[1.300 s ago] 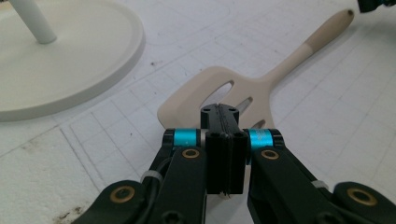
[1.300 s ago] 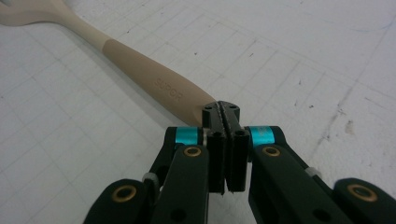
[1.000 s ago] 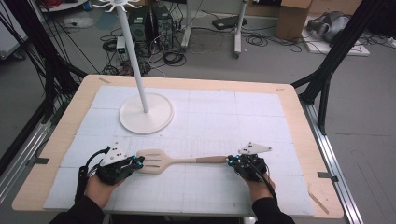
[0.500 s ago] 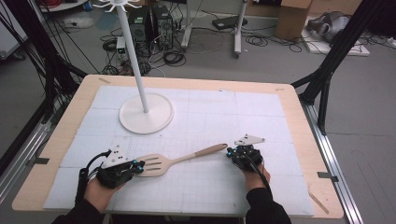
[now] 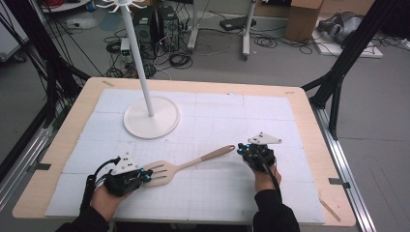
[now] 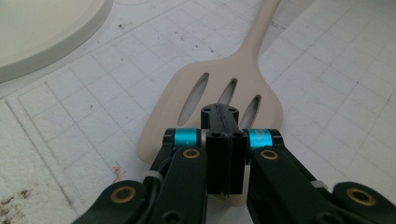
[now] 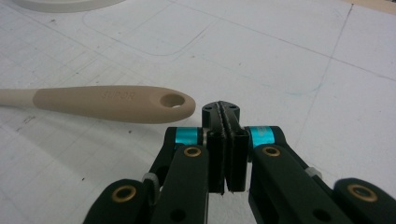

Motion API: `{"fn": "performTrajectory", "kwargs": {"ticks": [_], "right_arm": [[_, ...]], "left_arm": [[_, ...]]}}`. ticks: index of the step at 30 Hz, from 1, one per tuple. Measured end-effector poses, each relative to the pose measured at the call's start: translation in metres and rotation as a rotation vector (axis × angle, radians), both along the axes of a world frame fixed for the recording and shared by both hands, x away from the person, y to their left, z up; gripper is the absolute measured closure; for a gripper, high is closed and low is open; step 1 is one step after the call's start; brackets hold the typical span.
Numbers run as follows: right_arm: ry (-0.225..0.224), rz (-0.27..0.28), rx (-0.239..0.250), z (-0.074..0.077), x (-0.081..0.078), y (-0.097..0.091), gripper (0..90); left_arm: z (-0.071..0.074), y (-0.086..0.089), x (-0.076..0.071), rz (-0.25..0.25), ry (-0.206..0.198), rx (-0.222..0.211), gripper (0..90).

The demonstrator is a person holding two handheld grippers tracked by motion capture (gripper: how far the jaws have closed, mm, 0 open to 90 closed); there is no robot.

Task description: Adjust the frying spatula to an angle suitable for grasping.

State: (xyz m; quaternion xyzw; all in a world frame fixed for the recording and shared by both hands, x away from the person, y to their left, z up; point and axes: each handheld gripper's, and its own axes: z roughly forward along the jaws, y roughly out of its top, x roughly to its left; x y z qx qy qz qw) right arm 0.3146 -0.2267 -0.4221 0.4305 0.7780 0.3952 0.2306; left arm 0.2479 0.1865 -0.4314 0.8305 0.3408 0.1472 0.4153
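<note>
Item 1, nearest you, 7 o'clock on the table: your left gripper (image 5: 143, 176). Its jaws stand together, tips over the near edge of the spatula (image 6: 219, 93) blade. The left gripper view shows them above the blade near the slots; whether they pinch the edge cannot be told.

Item 2, 4 o'clock: your right gripper (image 5: 241, 150). Jaws together, holding nothing. In the right gripper view the handle end with its hanging hole lies just beside the tips at 10 o'clock, apart from them.

Item 3, centre: the spatula, flat on the mat (image 5: 270, 116), blade toward 8 o'clock, handle toward 2 o'clock, lying between your two grippers.

Item 4, 11 o'clock, farther off: the stand (image 5: 151, 117), round base on the mat, pole upright, hooks at the top.

Progress, as a judgement: the work looks early. The spatula is on the mat, not lifted and not hung; if the stand is where it goes, grasping, carrying and hanging are all left.

Room: the mat from 12 to 3 o'clock is bare. The table edge runs close behind both your hands. The path from spatula to stand is open; the pole is the one obstacle.
</note>
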Motion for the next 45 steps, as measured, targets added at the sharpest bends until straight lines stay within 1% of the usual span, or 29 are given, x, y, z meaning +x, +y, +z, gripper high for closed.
{"fn": "performTrajectory", "kwargs": {"ticks": [4,7,10,11,13,17,18,19,20,23,24,25,27,28,29,30,31,32,33,35,36,37,39,40,42,43,45], "right_arm": [[-0.006,-0.005,-0.002,0.001,0.002,0.001,89.1],[-0.004,0.007,-0.003,0.0,0.003,0.003,89.1],[-0.001,0.031,-0.026,0.0,0.003,0.008,89.1],[-0.01,0.024,-0.032,0.0,0.003,0.01,89.1],[-0.009,0.023,-0.015,0.001,0.004,0.01,89.2],[-0.009,0.036,-0.019,0.002,0.006,0.011,89.3],[-0.009,0.04,-0.019,0.002,0.007,0.011,89.4],[-0.007,0.04,-0.009,0.002,0.006,0.012,89.4],[-0.009,0.043,-0.011,0.003,0.006,0.013,89.4],[-0.013,0.049,-0.011,0.003,0.006,0.014,89.4],[-0.009,0.054,-0.014,0.003,0.006,0.016,89.4],[-0.009,0.054,-0.014,0.003,0.006,0.016,89.4],[-0.004,0.057,-0.011,0.003,0.005,0.018,89.4],[-0.006,0.073,-0.008,0.004,0.005,0.021,89.4],[-0.006,0.073,-0.008,0.004,0.005,0.021,89.4],[-0.007,0.09,-0.013,0.005,0.005,0.026,89.4],[-0.007,0.09,-0.013,0.005,0.005,0.026,89.4],[-0.006,0.111,-0.02,0.005,0.005,0.032,89.4],[-0.006,0.111,-0.02,0.005,0.005,0.032,89.4],[-0.003,0.135,-0.028,0.004,0.004,0.041,89.4],[-0.003,0.143,-0.028,0.003,0.003,0.044,89.4],[-0.002,0.152,-0.024,0.003,0.003,0.048,89.4],[-0.011,0.158,-0.022,0.002,0.003,0.053,89.4],[-0.005,0.155,-0.01,0.002,0.003,0.054,89.4],[0.001,0.161,0.001,0.002,0.003,0.056,89.4],[0.001,0.172,0.0,0.001,0.003,0.059,89.4],[0.003,0.176,0.0,0.0,0.003,0.061,89.4]], "left_arm": [[0.0,0.0,0.0,0.0,0.001,0.0,89.4],[0.0,0.0,0.0,-0.002,0.002,-0.004,89.3],[0.0,0.0,0.0,0.0,0.004,-0.002,89.3],[0.0,0.0,0.0,-0.002,0.007,-0.002,89.3],[-0.001,0.0,0.0,-0.004,0.008,0.001,89.3],[-0.001,0.001,-0.001,-0.004,0.016,0.001,89.2],[-0.001,0.002,-0.001,-0.001,0.017,0.004,89.0],[-0.001,0.002,-0.002,0.002,0.019,-0.003,88.6],[-0.001,0.003,-0.002,0.0,0.026,-0.006,88.3],[-0.001,0.005,-0.003,-0.002,0.029,-0.002,88.0],[-0.001,0.005,-0.004,0.001,0.032,-0.007,87.8],[-0.001,0.007,-0.005,-0.002,0.032,0.0,87.8],[-0.001,0.009,-0.006,0.0,0.038,0.0,87.3],[0.0,0.012,-0.006,0.008,0.043,0.0,87.0],[0.0,0.012,-0.006,0.008,0.043,0.0,86.9],[0.0,0.015,-0.006,0.015,0.046,-0.001,86.8],[0.0,0.015,-0.006,0.015,0.046,-0.001,86.8],[0.001,0.017,-0.006,0.019,0.047,-0.002,86.6],[0.001,0.017,-0.006,0.019,0.047,-0.002,86.6],[0.001,0.018,-0.007,0.016,0.046,0.005,86.6],[0.001,0.018,-0.007,0.01,0.047,0.014,86.6],[0.001,0.017,-0.008,0.01,0.05,0.014,86.6],[0.0,0.017,-0.009,0.005,0.05,0.018,86.7],[0.001,0.017,-0.009,0.002,0.051,0.021,86.7],[0.001,0.018,-0.01,0.001,0.051,0.02,86.7],[0.001,0.018,-0.01,0.003,0.051,0.018,86.7],[0.002,0.02,-0.009,0.007,0.05,0.018,86.7]]}}
